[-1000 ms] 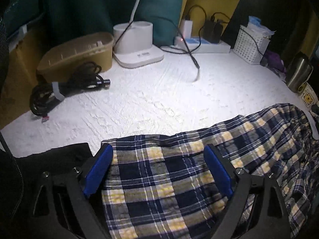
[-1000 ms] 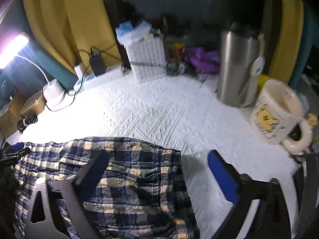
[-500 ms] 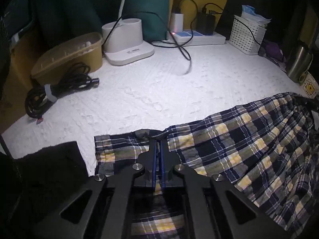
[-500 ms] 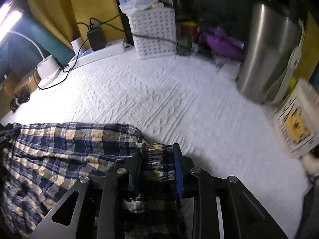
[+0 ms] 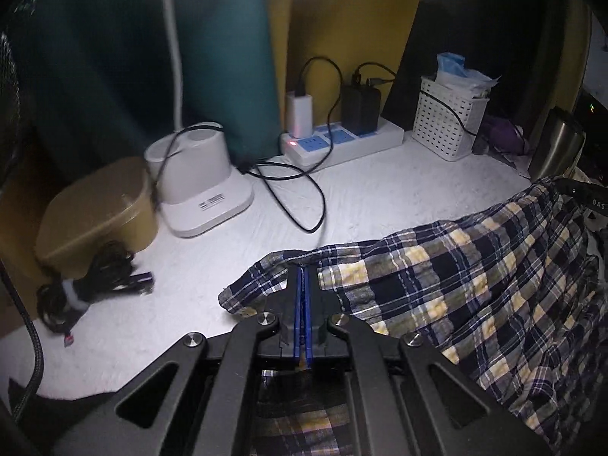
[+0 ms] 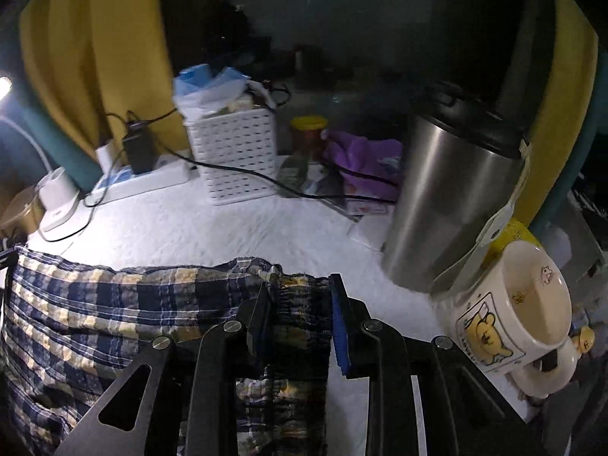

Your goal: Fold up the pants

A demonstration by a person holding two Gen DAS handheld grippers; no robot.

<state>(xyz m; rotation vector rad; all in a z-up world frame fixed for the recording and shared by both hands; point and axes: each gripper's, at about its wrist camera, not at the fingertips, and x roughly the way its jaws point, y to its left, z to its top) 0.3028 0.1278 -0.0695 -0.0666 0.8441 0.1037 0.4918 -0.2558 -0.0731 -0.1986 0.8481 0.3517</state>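
The blue, yellow and white plaid pants (image 5: pixel 456 296) hang stretched between my two grippers above the white textured table (image 5: pixel 380 197). My left gripper (image 5: pixel 303 269) is shut on one end of the pants, its blue pads pressed together over the cloth edge. In the right wrist view, my right gripper (image 6: pixel 300 288) is shut on the bunched, gathered other end of the pants (image 6: pixel 114 311). The fabric sags between the two and drapes toward me.
Along the back stand a white lamp base (image 5: pixel 197 186), a tan box (image 5: pixel 98 209), a coiled black cable (image 5: pixel 87 285), a power strip (image 5: pixel 342 140) with a trailing cord, and a white basket (image 6: pixel 235 155). A steel flask (image 6: pixel 448 209) and a bear mug (image 6: pixel 520 304) stand close on the right.
Both grippers closed on the pants a second ago, then lifted the cloth off the table and carried it toward the back. The right gripper now sits nearer the flask and mug.
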